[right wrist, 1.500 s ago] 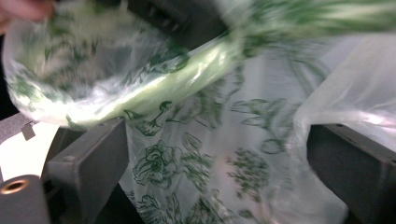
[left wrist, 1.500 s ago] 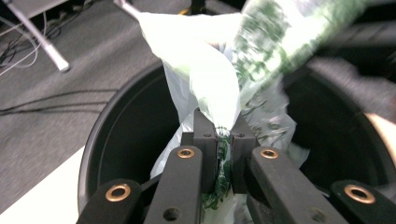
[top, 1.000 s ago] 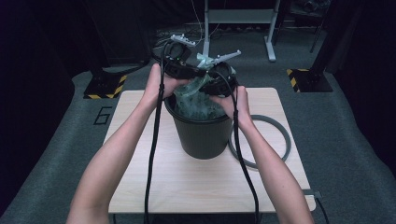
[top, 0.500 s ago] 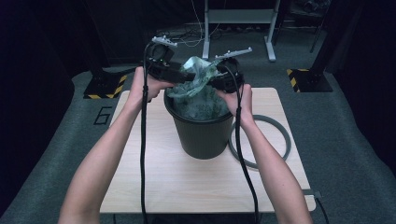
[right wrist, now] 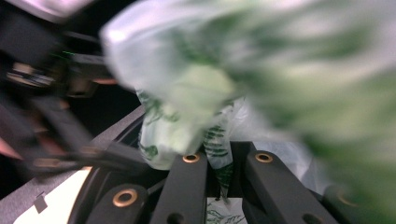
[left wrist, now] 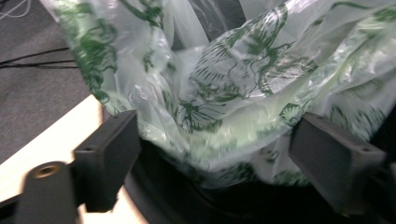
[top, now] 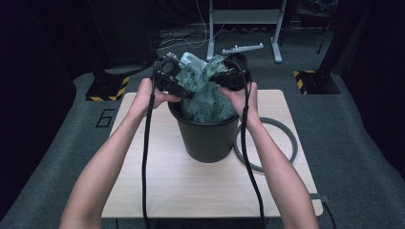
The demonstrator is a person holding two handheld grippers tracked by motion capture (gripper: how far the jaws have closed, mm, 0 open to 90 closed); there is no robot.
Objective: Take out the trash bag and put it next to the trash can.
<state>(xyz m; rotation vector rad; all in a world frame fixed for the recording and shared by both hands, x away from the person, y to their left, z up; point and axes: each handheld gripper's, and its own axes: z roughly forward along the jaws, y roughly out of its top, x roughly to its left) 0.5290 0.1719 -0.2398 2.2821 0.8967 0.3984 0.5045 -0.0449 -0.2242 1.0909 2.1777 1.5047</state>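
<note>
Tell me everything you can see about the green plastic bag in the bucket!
The plastic bag is thin, see-through and crinkly, pale green with dark green leafy prints. It bulges up out of the black bucket on the wooden table, with its lower part inside. The right gripper pinches a fold of it. The left gripper has just opened, its fingers standing wide on either side of the film.

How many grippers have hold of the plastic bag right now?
1. The right gripper is clamped on a fold of the green-printed bag above the black bin; the left gripper stands open around it.
</note>
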